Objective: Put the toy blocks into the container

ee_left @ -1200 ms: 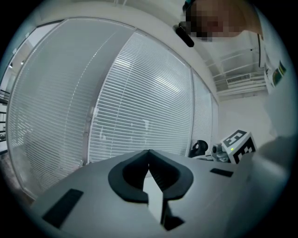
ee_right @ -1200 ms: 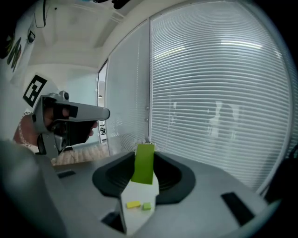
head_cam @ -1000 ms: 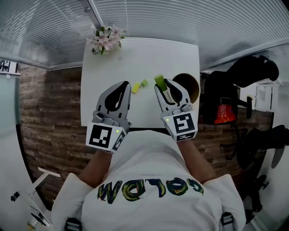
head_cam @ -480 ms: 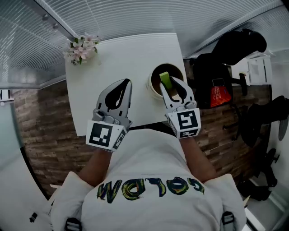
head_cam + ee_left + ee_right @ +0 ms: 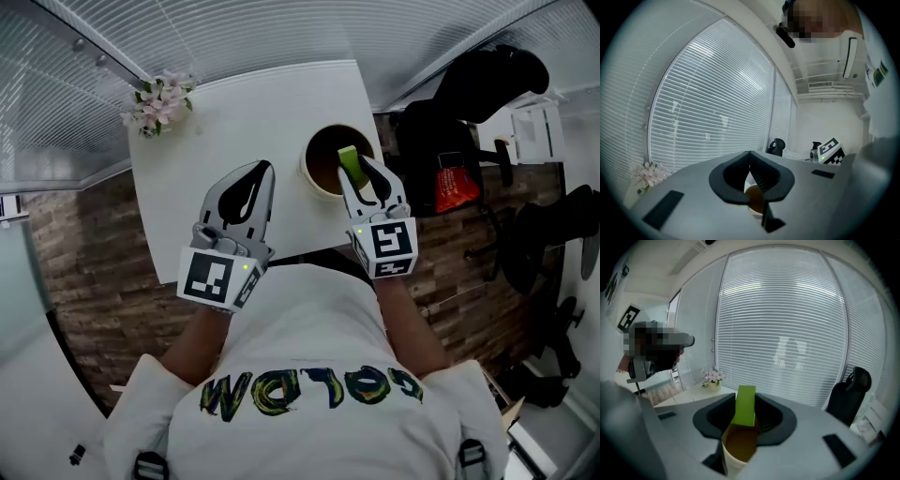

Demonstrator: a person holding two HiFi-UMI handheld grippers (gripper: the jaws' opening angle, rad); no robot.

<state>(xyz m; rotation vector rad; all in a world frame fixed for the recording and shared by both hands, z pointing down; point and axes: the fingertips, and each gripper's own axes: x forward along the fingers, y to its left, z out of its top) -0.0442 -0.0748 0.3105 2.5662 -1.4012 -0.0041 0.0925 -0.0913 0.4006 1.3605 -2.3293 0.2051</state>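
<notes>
My right gripper [image 5: 359, 172] has its fingers clamped on the green block [image 5: 745, 405], which hangs above the mouth of the container [image 5: 307, 167] on the desk [image 5: 244, 112], close to its rim. Released here, I judge it could clip that rim and tumble out (the cup looks light). My left gripper [image 5: 264, 169], fingers together, holds nothing.

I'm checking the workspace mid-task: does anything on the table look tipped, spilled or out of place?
Nothing stands out. The container stands upright on the table, the flowers sit at the far corner, and the right tool holds the green block over the container's mouth.
</notes>
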